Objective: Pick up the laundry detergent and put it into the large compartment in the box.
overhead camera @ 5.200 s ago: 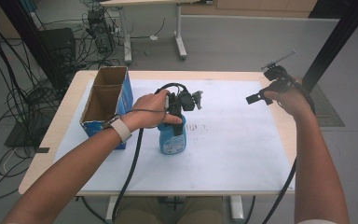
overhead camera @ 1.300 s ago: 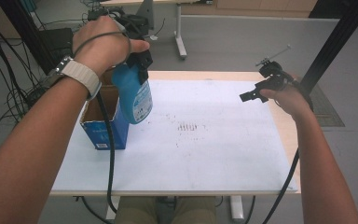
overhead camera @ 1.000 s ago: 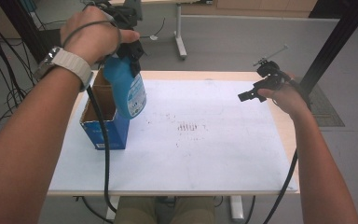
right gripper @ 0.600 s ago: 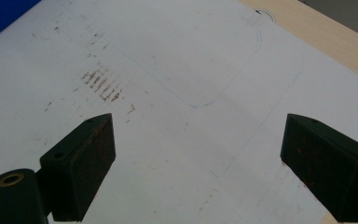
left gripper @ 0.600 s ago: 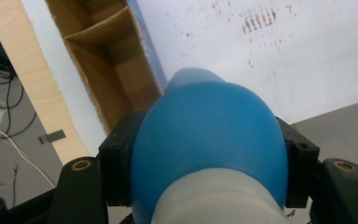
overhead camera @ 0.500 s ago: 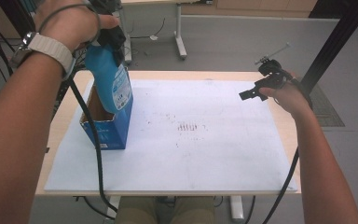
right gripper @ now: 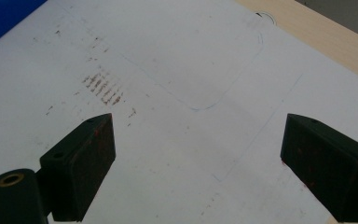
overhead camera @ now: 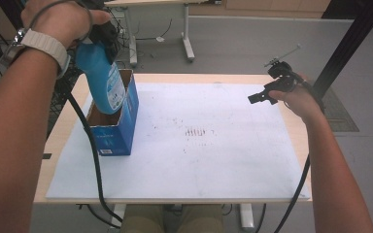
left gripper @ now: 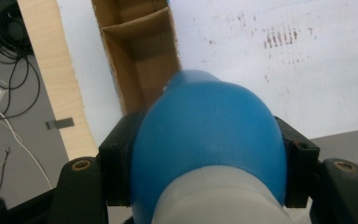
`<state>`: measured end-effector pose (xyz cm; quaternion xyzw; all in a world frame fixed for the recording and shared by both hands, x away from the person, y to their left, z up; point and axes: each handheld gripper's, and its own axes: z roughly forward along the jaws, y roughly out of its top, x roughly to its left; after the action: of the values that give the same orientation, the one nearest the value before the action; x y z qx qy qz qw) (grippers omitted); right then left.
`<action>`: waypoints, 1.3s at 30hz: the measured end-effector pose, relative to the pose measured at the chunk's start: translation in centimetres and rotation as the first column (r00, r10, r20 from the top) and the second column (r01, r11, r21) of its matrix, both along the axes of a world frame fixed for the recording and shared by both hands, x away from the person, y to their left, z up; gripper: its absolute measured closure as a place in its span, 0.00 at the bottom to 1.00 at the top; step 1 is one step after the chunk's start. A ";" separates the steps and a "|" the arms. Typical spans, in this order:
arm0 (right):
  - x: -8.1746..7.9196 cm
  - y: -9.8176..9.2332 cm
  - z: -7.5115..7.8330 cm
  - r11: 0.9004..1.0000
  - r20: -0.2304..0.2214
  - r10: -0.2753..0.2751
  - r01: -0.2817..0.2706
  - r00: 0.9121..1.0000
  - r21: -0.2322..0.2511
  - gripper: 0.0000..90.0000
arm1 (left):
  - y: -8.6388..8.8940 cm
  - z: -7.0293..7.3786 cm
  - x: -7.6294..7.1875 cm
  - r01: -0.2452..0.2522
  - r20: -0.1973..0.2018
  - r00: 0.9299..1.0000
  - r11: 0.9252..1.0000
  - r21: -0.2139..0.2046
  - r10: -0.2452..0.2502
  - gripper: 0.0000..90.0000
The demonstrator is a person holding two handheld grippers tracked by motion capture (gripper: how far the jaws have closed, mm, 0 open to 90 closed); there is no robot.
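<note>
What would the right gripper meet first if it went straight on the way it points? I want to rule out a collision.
Probably the white sheet on the table: the open right gripper points down at a bare stretch of it.

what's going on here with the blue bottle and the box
A person is holding a blue bottle in the left tongs, shut on its sides, tilted above the open blue cardboard box at the left of the table. Its base hangs at the box's opening, not yet set inside. The right tongs hang open and empty over the white sheet.
</note>
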<state>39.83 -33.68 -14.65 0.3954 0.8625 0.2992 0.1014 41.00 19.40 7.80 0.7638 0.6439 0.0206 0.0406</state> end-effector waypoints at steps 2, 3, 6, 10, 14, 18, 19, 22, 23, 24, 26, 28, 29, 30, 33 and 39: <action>0.0 0.0 0.0 1.000 0.001 0.000 0.000 1.000 0.000 0.11 | 0.1 -0.1 0.2 -0.006 -0.004 1.000 1.000 0.005 0.006 0.41; 0.1 0.0 0.0 1.000 -0.001 0.000 0.000 1.000 0.000 0.11 | 0.2 -0.1 0.2 -0.010 -0.002 1.000 1.000 0.006 0.010 0.41; 0.2 0.0 -0.1 1.000 -0.004 0.002 -0.002 1.000 -0.002 0.11 | 0.4 -0.3 0.2 -0.018 0.001 1.000 1.000 0.009 0.018 0.41; 0.3 0.1 -0.1 1.000 -0.003 0.002 -0.002 1.000 0.000 0.11 | 0.6 -0.3 0.3 -0.030 0.004 1.000 0.999 0.017 0.030 0.41; 0.3 0.1 -0.1 1.000 -0.005 0.001 -0.001 1.000 -0.001 0.11 | 1.0 -0.4 0.3 -0.047 0.010 0.999 0.999 0.015 0.047 0.41; 0.4 0.2 -0.2 1.000 -0.007 0.000 0.000 1.000 0.000 0.11 | 1.1 -0.4 0.2 -0.059 0.017 0.998 0.998 0.021 0.058 0.41; 0.5 0.2 -0.2 1.000 -0.007 0.001 -0.001 1.000 -0.001 0.11 | 1.1 -0.4 0.2 -0.062 0.018 0.998 0.998 0.021 0.061 0.41; 0.5 0.3 -0.2 1.000 -0.007 0.003 -0.003 1.000 -0.001 0.11 | 1.2 -0.4 0.3 -0.069 0.018 0.998 0.997 0.026 0.068 0.41; 0.5 0.3 -0.2 1.000 -0.007 0.003 -0.003 1.000 -0.001 0.11 | 1.3 -0.4 0.4 -0.071 0.016 0.997 0.997 0.025 0.071 0.41; 0.5 0.3 -0.2 1.000 -0.006 0.006 -0.006 1.000 -0.001 0.11 | 1.4 -0.4 0.3 -0.076 0.019 0.997 0.997 0.023 0.076 0.41; 0.5 0.3 -0.2 1.000 -0.006 0.004 -0.004 1.000 -0.001 0.11 | 1.5 -0.5 0.4 -0.083 0.018 0.996 0.996 0.021 0.083 0.41; 0.5 0.3 -0.2 1.000 -0.007 0.003 -0.003 1.000 -0.002 0.11 | 1.7 -0.5 0.4 -0.089 0.020 0.996 0.996 0.019 0.089 0.41; 0.5 0.3 -0.2 1.000 -0.008 0.004 -0.004 1.000 -0.002 0.11 | 1.8 -0.5 0.4 -0.093 0.020 0.996 0.996 0.018 0.093 0.41; 0.5 0.4 -0.2 1.000 -0.009 0.004 -0.004 1.000 -0.003 0.11 | 1.9 -0.5 0.4 -0.095 0.022 0.995 0.995 0.016 0.095 0.41; 0.6 0.4 -0.2 1.000 -0.007 0.007 -0.007 1.000 -0.004 0.11 | 2.1 -0.7 0.5 -0.096 0.026 0.995 0.995 0.017 0.095 0.41; 0.7 0.7 -0.3 1.000 -0.005 0.012 -0.012 1.000 -0.018 0.11 | 2.3 -1.3 0.7 -0.105 0.033 0.994 0.994 0.017 0.104 0.41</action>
<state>40.51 -32.97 -14.92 0.3899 0.8678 0.2911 0.1009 41.73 21.70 6.53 0.7290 0.6819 0.0408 0.0427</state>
